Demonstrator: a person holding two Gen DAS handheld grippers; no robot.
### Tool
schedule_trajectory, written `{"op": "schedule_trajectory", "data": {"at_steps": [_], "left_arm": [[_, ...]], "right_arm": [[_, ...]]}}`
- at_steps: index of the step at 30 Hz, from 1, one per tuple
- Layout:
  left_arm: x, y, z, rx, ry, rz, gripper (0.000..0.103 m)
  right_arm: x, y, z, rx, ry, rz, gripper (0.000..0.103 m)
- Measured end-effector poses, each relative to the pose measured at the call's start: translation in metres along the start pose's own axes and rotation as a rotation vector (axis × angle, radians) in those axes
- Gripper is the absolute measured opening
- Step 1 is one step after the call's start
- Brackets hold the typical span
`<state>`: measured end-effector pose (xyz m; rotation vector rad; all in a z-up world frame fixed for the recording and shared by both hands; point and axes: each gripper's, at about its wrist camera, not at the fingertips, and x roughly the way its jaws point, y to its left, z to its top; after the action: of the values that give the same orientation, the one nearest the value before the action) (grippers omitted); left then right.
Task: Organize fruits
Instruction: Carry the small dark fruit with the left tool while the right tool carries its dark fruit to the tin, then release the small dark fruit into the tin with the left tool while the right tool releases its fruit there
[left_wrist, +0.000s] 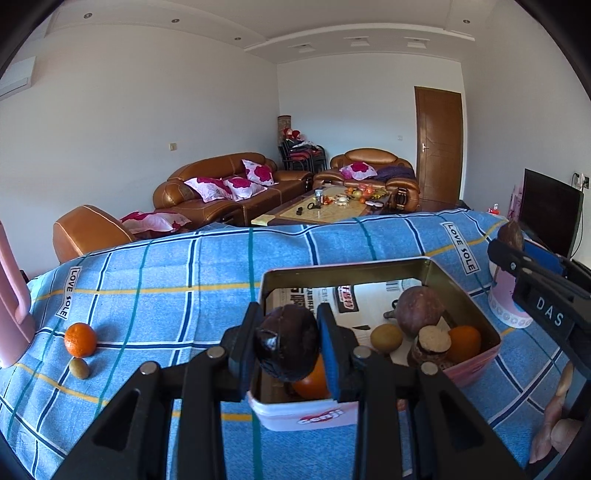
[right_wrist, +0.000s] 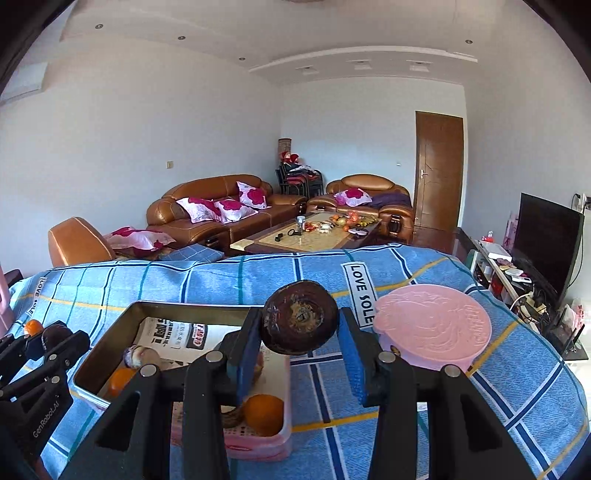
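Note:
In the left wrist view my left gripper (left_wrist: 289, 325) is shut on a dark brown round fruit (left_wrist: 288, 347), held over the near left corner of the pink box (left_wrist: 343, 267). The box is lined with newspaper and holds a brown fruit (left_wrist: 421, 310), a small greenish fruit (left_wrist: 386, 338), an orange (left_wrist: 464, 343) and a cut brown piece (left_wrist: 433, 341). Another orange (left_wrist: 80, 339) and a small green fruit (left_wrist: 79, 368) lie on the blue cloth to the left. My right gripper (right_wrist: 301, 328) is shut on a second dark round fruit (right_wrist: 301, 314), just right of the box (right_wrist: 147, 306).
A pink round lid (right_wrist: 432, 326) lies on the checked blue cloth (right_wrist: 369, 398) right of the box. A pink object (left_wrist: 11, 295) stands at the far left edge. Behind the table's far edge are sofas, a coffee table and a TV (right_wrist: 546, 240).

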<state>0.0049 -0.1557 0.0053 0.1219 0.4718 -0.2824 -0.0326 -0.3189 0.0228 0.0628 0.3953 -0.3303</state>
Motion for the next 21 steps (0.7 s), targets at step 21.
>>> {"op": "schedule_trajectory", "data": {"at_steps": [21], "left_arm": [[0.042, -0.019, 0.017, -0.010, 0.098, -0.022, 0.032]], "right_arm": [[0.056, 0.018, 0.003, -0.044, 0.141, 0.050, 0.044]]}}
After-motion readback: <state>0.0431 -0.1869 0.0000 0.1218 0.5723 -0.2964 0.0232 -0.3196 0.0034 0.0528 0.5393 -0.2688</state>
